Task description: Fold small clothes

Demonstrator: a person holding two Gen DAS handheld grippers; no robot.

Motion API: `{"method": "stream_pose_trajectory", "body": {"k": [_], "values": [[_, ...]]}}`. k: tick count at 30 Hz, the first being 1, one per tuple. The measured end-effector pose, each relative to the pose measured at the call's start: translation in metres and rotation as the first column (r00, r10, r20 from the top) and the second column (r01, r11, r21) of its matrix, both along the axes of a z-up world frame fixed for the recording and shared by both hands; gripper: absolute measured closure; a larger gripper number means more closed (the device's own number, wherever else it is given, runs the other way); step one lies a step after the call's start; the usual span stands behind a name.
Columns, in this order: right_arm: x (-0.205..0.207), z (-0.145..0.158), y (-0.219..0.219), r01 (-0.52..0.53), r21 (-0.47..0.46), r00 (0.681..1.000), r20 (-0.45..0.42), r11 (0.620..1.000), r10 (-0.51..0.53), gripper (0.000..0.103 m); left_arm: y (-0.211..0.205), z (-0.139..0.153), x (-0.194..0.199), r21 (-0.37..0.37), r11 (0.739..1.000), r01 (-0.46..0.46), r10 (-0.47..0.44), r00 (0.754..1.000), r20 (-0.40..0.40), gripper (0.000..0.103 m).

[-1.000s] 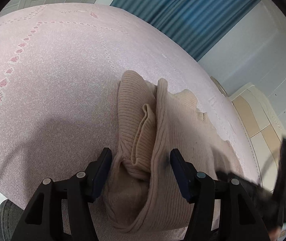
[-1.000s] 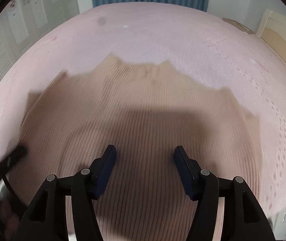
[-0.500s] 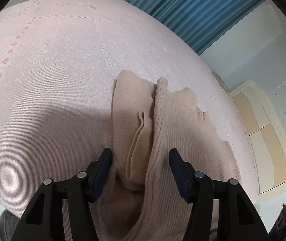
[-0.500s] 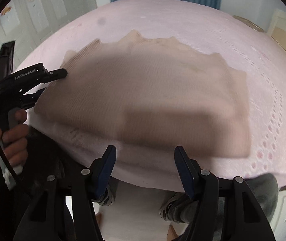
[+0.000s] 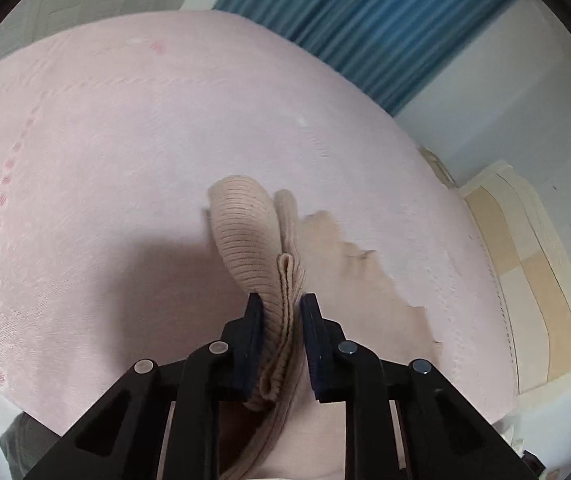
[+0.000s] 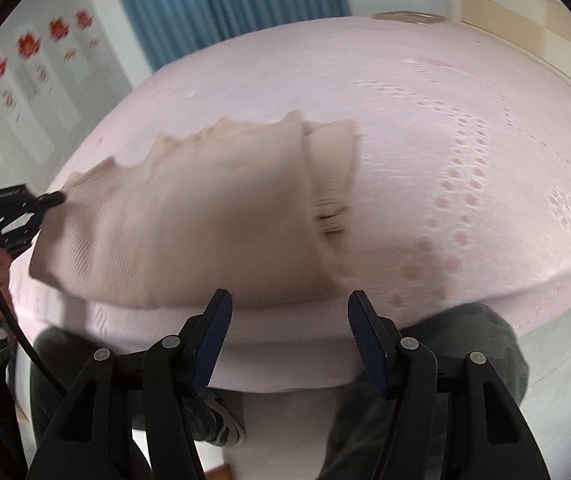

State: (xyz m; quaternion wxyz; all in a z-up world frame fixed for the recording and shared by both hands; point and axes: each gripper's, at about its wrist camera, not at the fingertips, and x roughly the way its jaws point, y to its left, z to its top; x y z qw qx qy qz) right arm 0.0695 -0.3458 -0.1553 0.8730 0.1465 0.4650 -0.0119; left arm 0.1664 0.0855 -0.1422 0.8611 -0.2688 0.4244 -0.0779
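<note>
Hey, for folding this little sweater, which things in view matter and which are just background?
Part of the job:
- beige knit sweater
- left gripper, its fingers just closed on a bunched fold of the sweater
- right gripper, open, holding nothing
- pink bedspread under the sweater

Just background:
- blue curtain
- cream cabinet

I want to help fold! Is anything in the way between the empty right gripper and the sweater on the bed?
Nothing visible is in the way. The right gripper is open and empty near the bed's edge, with only bare pink bedspread between it and the beige sweater. The left gripper has just closed on the sweater's far-left corner.
</note>
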Motion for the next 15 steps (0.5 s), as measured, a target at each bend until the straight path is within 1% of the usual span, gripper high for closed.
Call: {"method": "stream_pose_trajectory", "body": {"k": [3, 5, 8, 9, 10, 12, 14, 15], "values": [[-0.010, -0.001, -0.027, 0.063, 0.050, 0.998, 0.017, 0.997, -0.064, 0.044, -0.031, 0.025, 0.001, 0.017, 0.999, 0.031, -0.032, 0.999, 0.026, 0.085], [-0.018, -0.004, -0.042, 0.094, 0.087, 0.995, 0.019, 0.992, -0.096, 0.044, -0.052, 0.040, 0.002, 0.014, 0.998, 0.055, -0.056, 0.998, 0.040, 0.085], [-0.023, -0.010, -0.061, 0.118, 0.135, 0.993, 0.015, 0.984, -0.121, 0.044, -0.093, 0.056, 0.004, 0.018, 0.994, 0.110, -0.111, 0.992, 0.056, 0.087], [-0.025, -0.010, -0.063, 0.124, 0.135, 0.992, 0.015, 0.983, -0.127, 0.044, -0.109, 0.059, 0.004, 0.017, 0.990, 0.138, -0.138, 0.989, 0.056, 0.088], [-0.029, -0.010, -0.067, 0.131, 0.134, 0.991, 0.015, 0.982, -0.135, 0.044, -0.126, 0.060, 0.004, 0.015, 0.986, 0.166, -0.167, 0.985, 0.053, 0.093], [-0.035, -0.010, -0.073, 0.133, 0.140, 0.991, 0.015, 0.981, -0.137, 0.044, -0.160, 0.055, 0.004, 0.010, 0.974, 0.227, -0.227, 0.973, 0.037, 0.097], [-0.038, -0.012, -0.076, 0.134, 0.146, 0.990, 0.014, 0.980, -0.137, 0.044, -0.195, 0.046, 0.004, 0.003, 0.949, 0.315, -0.315, 0.948, 0.033, 0.101], [-0.040, -0.012, -0.079, 0.135, 0.148, 0.990, 0.014, 0.980, -0.138, 0.044, -0.211, 0.041, 0.003, 0.009, 0.936, 0.351, -0.351, 0.936, 0.032, 0.101]]}}
